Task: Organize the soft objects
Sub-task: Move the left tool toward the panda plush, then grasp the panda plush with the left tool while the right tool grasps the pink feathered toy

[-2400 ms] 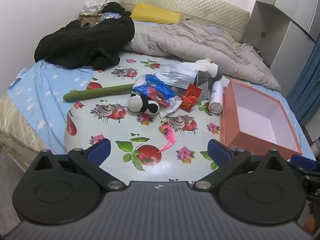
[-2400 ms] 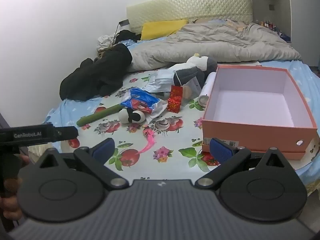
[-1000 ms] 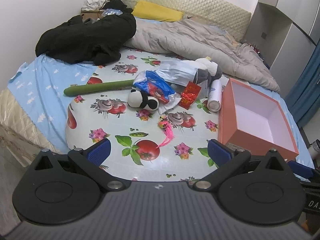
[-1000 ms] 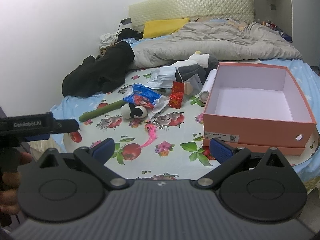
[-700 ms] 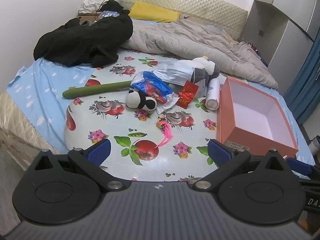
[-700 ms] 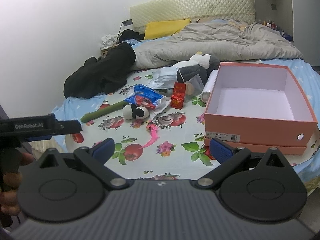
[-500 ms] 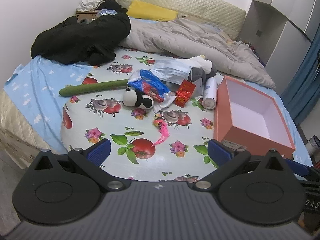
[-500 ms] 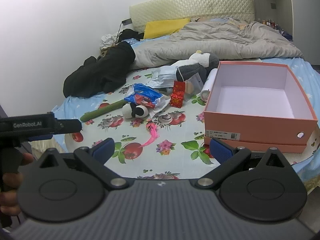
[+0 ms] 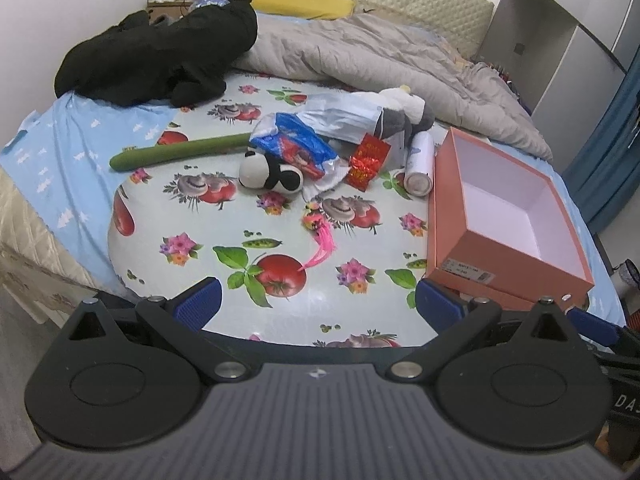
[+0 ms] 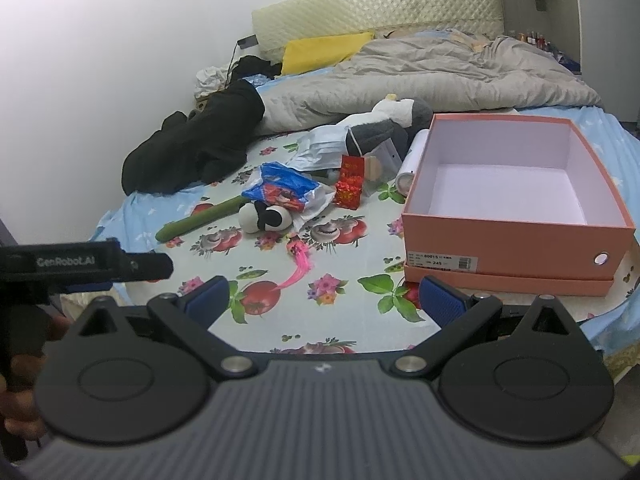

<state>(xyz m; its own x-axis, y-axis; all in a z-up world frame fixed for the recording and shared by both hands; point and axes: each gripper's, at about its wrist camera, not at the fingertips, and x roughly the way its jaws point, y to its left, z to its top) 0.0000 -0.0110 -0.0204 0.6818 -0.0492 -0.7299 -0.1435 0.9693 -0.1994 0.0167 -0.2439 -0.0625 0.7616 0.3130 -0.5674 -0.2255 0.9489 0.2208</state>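
A bedroom under even indoor light, bounded by a plain white wall (image 10: 120,60) from nine to eleven o'clock. At twelve o'clock, a cream quilted headboard (image 9: 360,4), with a yellow pillow (image 9: 304,0) lying against its foot. Across the bed, a rumpled grey duvet (image 9: 380,60) and, at ten o'clock, a heap of black clothing (image 9: 160,56), both over a pale blue sheet (image 9: 68,152) printed with small white shapes. At one to two o'clock, grey wardrobe panels (image 9: 560,40); at three o'clock, a dark blue curtain (image 9: 608,152). At eight o'clock, a strip of grey wood-look floor (image 9: 24,328) beside the quilted mattress edge.
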